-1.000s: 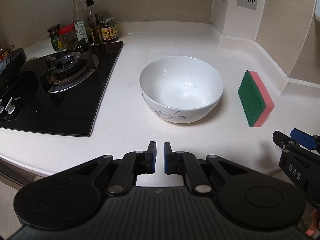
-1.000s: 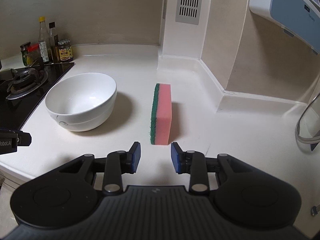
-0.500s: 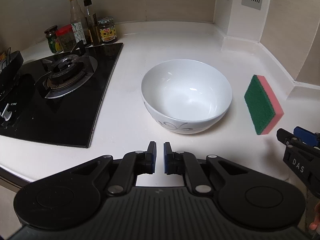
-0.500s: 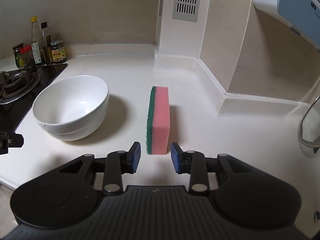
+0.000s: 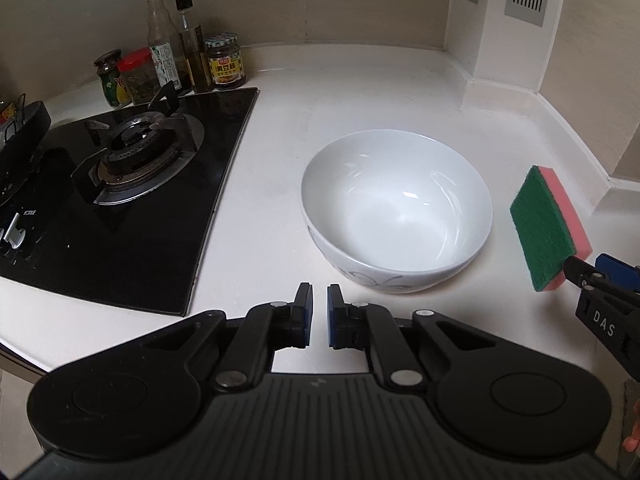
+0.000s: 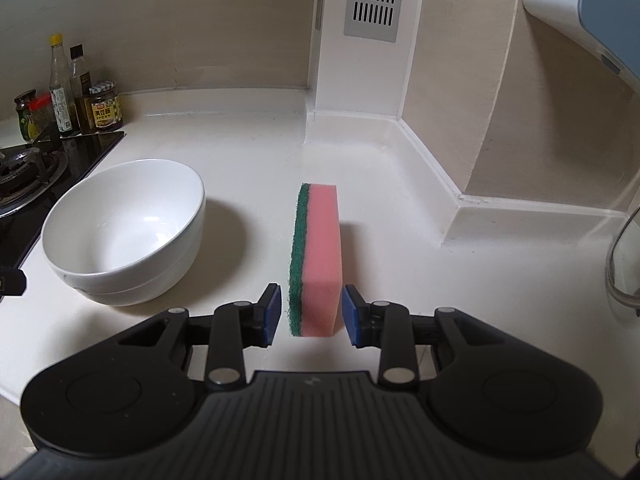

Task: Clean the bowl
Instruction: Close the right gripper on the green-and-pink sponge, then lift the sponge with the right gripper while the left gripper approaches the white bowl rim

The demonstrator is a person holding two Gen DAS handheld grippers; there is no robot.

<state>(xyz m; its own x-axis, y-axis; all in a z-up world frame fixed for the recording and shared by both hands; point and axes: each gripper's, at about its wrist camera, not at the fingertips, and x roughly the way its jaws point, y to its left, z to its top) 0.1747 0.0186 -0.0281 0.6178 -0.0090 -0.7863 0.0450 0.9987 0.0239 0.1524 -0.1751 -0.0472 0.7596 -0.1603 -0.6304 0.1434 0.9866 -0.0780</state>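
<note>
- The white bowl (image 5: 396, 210) sits right way up on the white counter (image 5: 360, 88). Nothing is in it.
- The left gripper (image 5: 319, 314) is just in front of the bowl, close to its near side but not touching it. Its two blue pads are almost together, with only a thin gap, and they hold nothing.
- The sponge (image 6: 318, 256) stands on its thin edge, a little way to the right of the bowl. One side is green and the rest is pink.
- The right gripper (image 6: 311, 314) has its jaws partly open, one on each side of the near end of the sponge. A small gap shows on both sides, so the pads are not squeezing it.
- A black stove (image 5: 132, 184) is on the left, and bottles and jars (image 5: 176, 64) stand behind it by the wall.
</note>
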